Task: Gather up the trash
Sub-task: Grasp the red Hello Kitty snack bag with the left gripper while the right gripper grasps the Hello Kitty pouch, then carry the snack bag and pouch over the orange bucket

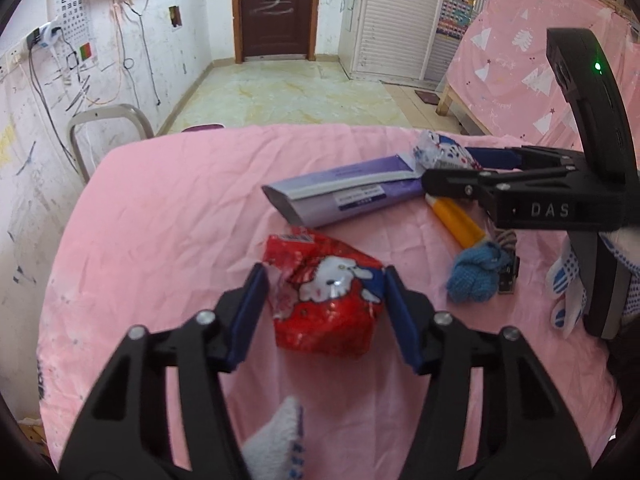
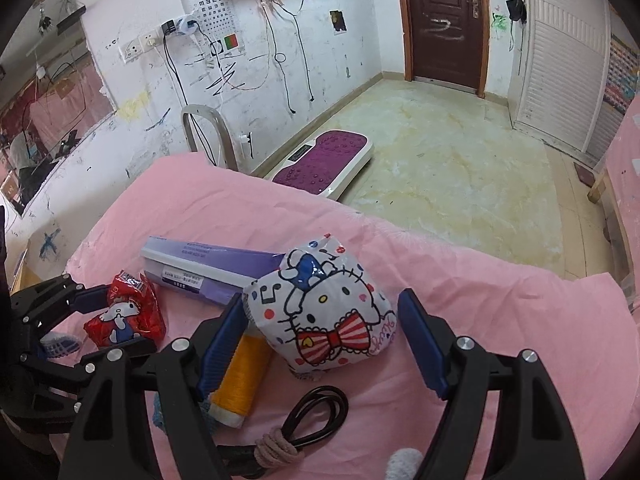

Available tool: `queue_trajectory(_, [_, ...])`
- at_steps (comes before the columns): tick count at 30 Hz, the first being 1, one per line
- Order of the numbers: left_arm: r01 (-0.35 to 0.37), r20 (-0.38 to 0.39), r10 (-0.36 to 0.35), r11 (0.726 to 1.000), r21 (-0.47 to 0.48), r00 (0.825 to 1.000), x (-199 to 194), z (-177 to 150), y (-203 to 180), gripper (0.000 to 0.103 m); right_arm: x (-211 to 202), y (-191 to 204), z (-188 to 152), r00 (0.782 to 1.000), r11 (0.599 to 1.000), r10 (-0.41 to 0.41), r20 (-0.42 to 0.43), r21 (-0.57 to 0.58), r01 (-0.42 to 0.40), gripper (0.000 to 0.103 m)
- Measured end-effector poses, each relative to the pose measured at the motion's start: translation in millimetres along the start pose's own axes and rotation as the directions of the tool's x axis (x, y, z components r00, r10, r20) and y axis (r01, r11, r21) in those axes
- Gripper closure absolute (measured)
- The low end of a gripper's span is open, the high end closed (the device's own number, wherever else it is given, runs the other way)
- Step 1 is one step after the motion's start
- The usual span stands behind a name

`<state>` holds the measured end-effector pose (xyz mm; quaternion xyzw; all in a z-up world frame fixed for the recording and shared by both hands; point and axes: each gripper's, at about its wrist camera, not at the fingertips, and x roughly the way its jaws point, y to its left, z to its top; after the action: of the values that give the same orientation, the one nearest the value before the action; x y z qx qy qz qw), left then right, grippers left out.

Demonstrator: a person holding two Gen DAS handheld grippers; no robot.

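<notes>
1. pink cloth (image 1: 160,208) covers the table, bearing all the items.
2. purple box (image 1: 340,196) lies on its side, its open end showing nothing inside.
3. white cartoon wrapper (image 2: 324,312) sits between the spread jaws of the right gripper (image 2: 324,340), one pad apart from it.
4. red cartoon wrapper (image 1: 324,292) is pinched by the left gripper (image 1: 324,312).
5. orange thread spool (image 2: 240,376) lies beside a black cable (image 2: 316,408).

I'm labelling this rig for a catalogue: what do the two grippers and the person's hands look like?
Both the left gripper and the right gripper have black linkage arms with silver screws and blue finger pads. The right one's body reads "DAS" and shows a green light. The hands wear white knit gloves with blue dots.
</notes>
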<state>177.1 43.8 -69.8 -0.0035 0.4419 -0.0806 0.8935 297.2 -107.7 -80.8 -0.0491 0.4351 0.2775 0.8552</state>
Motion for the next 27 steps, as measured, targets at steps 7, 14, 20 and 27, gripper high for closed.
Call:
queue_trajectory(7, [0.014, 0.004, -0.014, 1.000, -0.012, 1.000, 1.3, -0.4, 1.8, 0.050, -3.2, 1.2, -3.4, 1.000, 1.000, -0.015, 0.017, -0.006, 0.015, 0.044])
queue_trajectory(14, [0.008, 0.011, -0.008, 1.000, -0.004, 1.000, 0.3, -0.6, 2.3, 0.051, -7.3, 14.1, -9.7, 0.995, 0.994, -0.088, 0.054, -0.054, 0.091, 0.062])
queue_trajectory(20, [-0.046, 0.057, 0.047, 0.999, -0.019, 0.997, -10.6, -3.8, -2.2, 0.053, -21.7, 16.8, -15.7, 0.985, 0.988, -0.132, 0.109, -0.069, 0.140, 0.062])
queue_trajectory(27, [0.023, 0.093, -0.022, 1.000, -0.011, 0.995, -30.8, -4.6, -34.4, 0.054, -68.3, 10.8, -21.2, 0.972, 0.990, -0.129, 0.196, -0.032, 0.137, 0.062])
